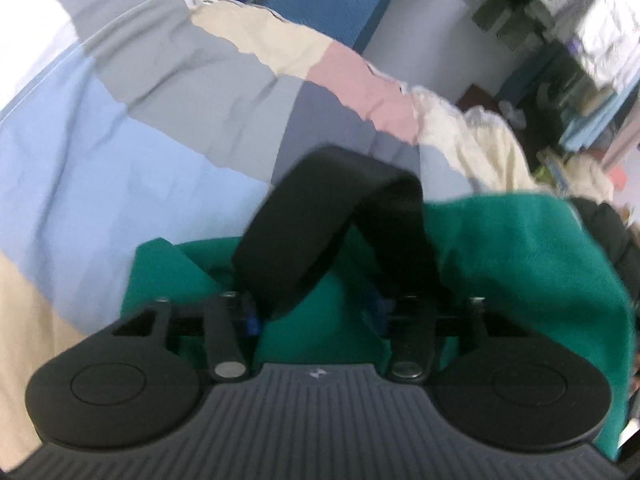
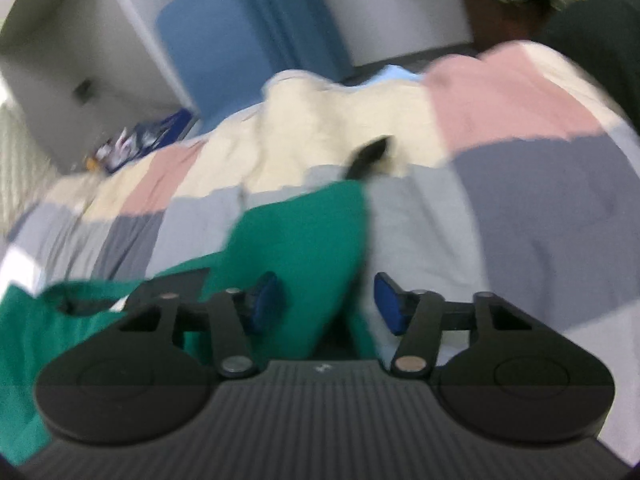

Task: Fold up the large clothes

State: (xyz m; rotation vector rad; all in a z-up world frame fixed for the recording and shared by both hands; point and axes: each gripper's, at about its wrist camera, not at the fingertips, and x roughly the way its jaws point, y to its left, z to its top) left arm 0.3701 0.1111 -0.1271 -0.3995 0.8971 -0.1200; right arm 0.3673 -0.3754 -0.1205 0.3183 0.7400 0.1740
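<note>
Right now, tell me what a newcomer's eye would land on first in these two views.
The bright green garment jumps out first, lying rumpled on a quilt of pale blue, grey, pink and cream patches. In the left view a broad black strap arches over the green cloth just ahead of the left tool. In the right view the right tool shows blue pads set apart, with green cloth between them.

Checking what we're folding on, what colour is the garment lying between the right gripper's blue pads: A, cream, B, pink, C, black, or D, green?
D: in the right wrist view a green garment lies between the blue pads of the right gripper, spread on the patchwork bedspread.
</note>
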